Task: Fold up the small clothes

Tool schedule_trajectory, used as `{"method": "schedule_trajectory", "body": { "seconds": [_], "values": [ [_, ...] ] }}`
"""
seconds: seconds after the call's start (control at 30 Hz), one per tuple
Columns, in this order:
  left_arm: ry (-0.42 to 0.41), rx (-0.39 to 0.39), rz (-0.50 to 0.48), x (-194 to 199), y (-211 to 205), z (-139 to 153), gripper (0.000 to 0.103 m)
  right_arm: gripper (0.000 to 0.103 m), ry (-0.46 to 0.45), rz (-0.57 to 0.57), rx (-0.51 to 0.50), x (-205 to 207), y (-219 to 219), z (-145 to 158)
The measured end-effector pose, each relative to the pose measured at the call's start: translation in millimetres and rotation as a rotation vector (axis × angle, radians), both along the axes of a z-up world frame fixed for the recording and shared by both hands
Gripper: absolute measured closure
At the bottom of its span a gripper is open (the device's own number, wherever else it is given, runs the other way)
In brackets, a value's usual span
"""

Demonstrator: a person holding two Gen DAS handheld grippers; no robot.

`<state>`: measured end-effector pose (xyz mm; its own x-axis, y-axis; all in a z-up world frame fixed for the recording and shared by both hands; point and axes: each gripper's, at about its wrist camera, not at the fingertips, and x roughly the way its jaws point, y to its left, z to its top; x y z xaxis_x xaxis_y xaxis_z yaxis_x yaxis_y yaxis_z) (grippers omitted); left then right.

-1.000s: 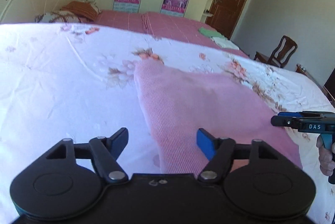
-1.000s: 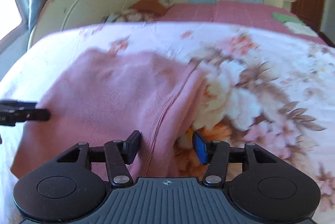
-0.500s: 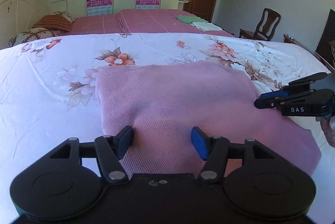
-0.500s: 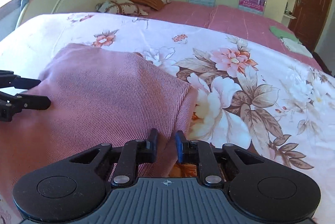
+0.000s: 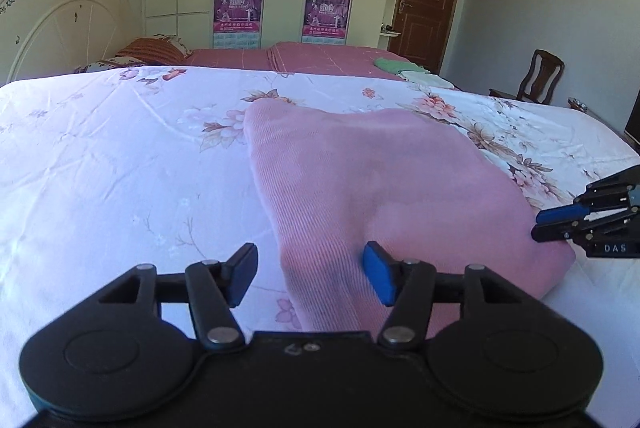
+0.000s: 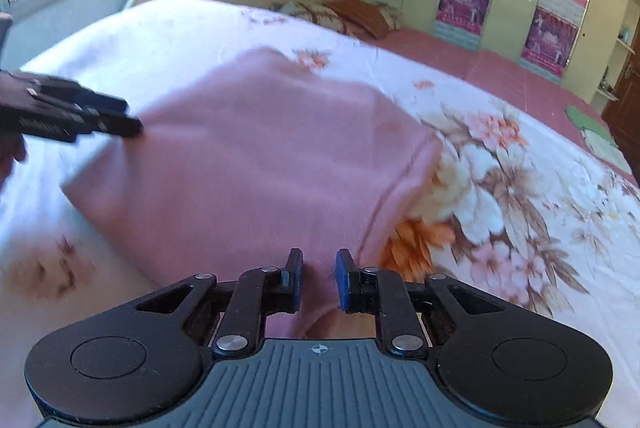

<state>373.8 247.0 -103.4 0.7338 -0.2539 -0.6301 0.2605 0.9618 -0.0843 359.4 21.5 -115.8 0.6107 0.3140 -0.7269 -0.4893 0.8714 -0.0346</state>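
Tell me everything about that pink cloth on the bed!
The pink garment looks like soft, finely ribbed knit, with a stitched seam along one edge. It lies folded and a bit rumpled on the flowered bedsheet. The right gripper pinches its near corner; the left gripper is open around its other near edge.

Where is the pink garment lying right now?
The pink garment lies on the floral bedsheet, filling the centre of both wrist views. The left gripper is at its near-left edge, the right gripper at its near-right corner.
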Motion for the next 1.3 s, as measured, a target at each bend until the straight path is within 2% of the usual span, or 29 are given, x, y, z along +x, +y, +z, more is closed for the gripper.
{"method": "schedule_trajectory", "body": {
  "seconds": [0.1, 0.17, 0.3, 0.4, 0.47, 0.7, 0.73, 0.8, 0.83, 0.87, 0.9, 1.0, 1.07, 1.3],
  "values": [
    [0.044, 0.056, 0.003, -13, -5, -11, 0.043, 0.086, 0.03, -0.048, 0.03, 4, -15, -5],
    [0.069, 0.046, 0.02, -26, -6, -20, 0.042, 0.086, 0.041, -0.062, 0.047, 2, -19, -6],
    [0.071, 0.041, 0.09, -46, -9, -18, 0.041, 0.086, 0.031, -0.098, 0.075, -3, -20, -12],
    [0.067, 0.076, 0.114, -55, -14, -15, 0.038, 0.086, 0.043, -0.15, 0.112, -9, -21, -9],
    [0.072, 0.099, 0.13, -63, -16, -14, 0.031, 0.086, 0.033, -0.16, 0.107, -19, -22, -9],
    [0.078, 0.113, 0.14, -108, -27, -9, 0.025, 0.086, 0.046, -0.227, 0.16, -72, -31, 4],
    [0.074, 0.11, 0.142, -115, -29, -8, 0.02, 0.085, 0.054, -0.233, 0.164, -80, -32, 5],
    [0.063, 0.109, 0.151, -132, -35, -2, 0.01, 0.075, 0.082, -0.245, 0.189, -99, -33, 9],
    [0.052, 0.113, 0.15, -140, -39, 2, 0.005, 0.047, 0.086, -0.252, 0.198, -108, -34, 12],
    [0.036, 0.12, 0.149, -149, -44, 7, 0.001, 0.03, 0.07, -0.264, 0.206, -120, -36, 16],
    [0.019, 0.127, 0.146, -158, -49, 12, 0.001, 0.023, 0.04, -0.27, 0.212, -134, -36, 23],
    [-0.009, 0.14, 0.133, -187, -61, 26, 0.001, 0.022, 0.012, -0.269, 0.216, -170, -35, 40],
    [-0.014, 0.135, 0.133, -204, -68, 38, 0.001, 0.014, -0.008, -0.275, 0.197, -196, -34, 51],
    [-0.076, 0.086, 0.162, -285, -80, 84, 0.001, 0.005, -0.084, -0.308, 0.19, -289, -37, 91]
  ]
}}
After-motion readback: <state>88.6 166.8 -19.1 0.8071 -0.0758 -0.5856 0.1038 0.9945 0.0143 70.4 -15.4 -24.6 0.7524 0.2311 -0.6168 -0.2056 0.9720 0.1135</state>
